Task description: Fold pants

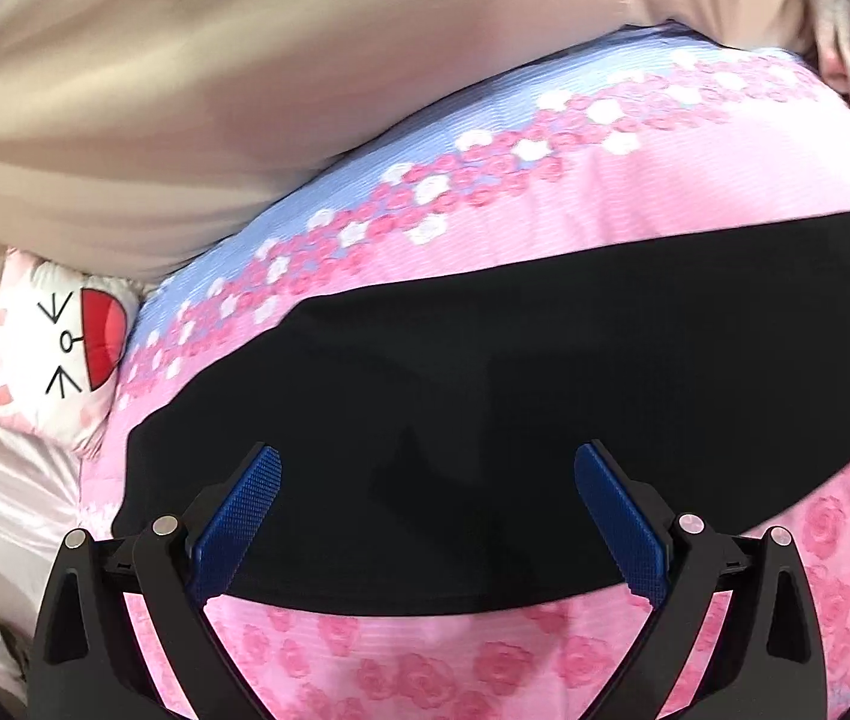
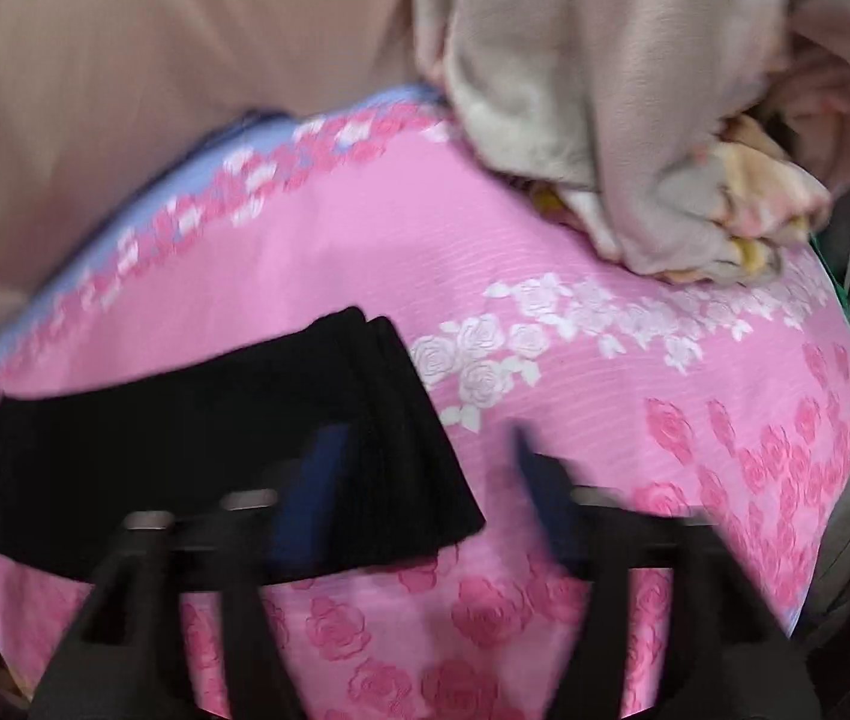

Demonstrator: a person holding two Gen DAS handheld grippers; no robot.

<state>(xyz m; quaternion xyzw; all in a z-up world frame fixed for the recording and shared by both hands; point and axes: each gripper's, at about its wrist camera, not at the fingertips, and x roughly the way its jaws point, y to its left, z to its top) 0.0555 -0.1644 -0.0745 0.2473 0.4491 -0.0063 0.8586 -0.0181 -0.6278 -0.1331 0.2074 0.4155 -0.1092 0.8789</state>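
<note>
Left tongs [image 1: 427, 516] wide apart, empty, above the black pants [image 1: 484, 420]. Right tongs [image 2: 425, 480] also spread, gripping nothing, at the pants' folded end. Pants lie flat on pink floral bedspread [image 2: 544, 252]; cartoon pillow [image 1: 59, 354] beyond the pants' far end.

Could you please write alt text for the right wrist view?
The right gripper, jaws open and empty, hovers over the end of folded black pants on a pink rose-patterned bedspread. A grey blanket heap lies at the far edge.
</note>
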